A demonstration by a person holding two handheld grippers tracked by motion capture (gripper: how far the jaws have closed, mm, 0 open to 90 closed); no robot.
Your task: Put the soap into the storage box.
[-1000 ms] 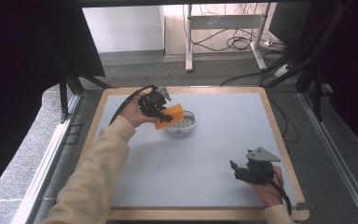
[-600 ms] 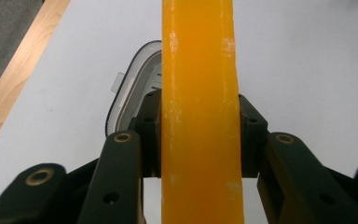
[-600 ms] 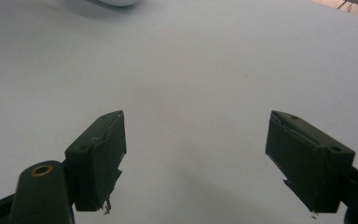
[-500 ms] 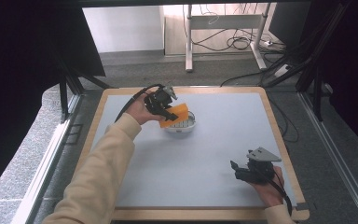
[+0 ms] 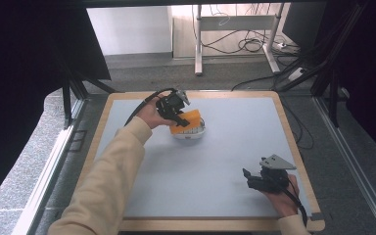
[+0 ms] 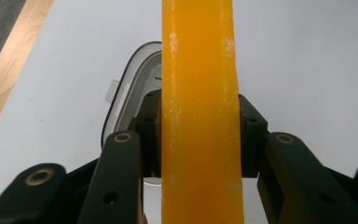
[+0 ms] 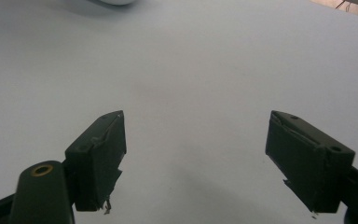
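Observation:
My left gripper (image 5: 178,119) is shut on an orange slab (image 5: 187,120), held over a white bowl-like container (image 5: 188,133) near the back left of the table. In the left gripper view the orange slab (image 6: 199,112) stands edge-on between both jaws, whose pads press its sides, and the white container (image 6: 129,93) lies beneath it. My right gripper (image 5: 247,177) rests at the front right of the table, open. The right gripper view shows its jaws wide apart (image 7: 196,158) with nothing between them above the bare surface.
The pale grey table top (image 5: 225,147) has a wooden rim (image 5: 293,147). Black frame posts (image 5: 71,93) stand at the back corners, and cables (image 5: 245,46) lie on the floor beyond the table.
My left hand has carried the orange slab a little to the right, over the white container. The right hand has stayed where it was.

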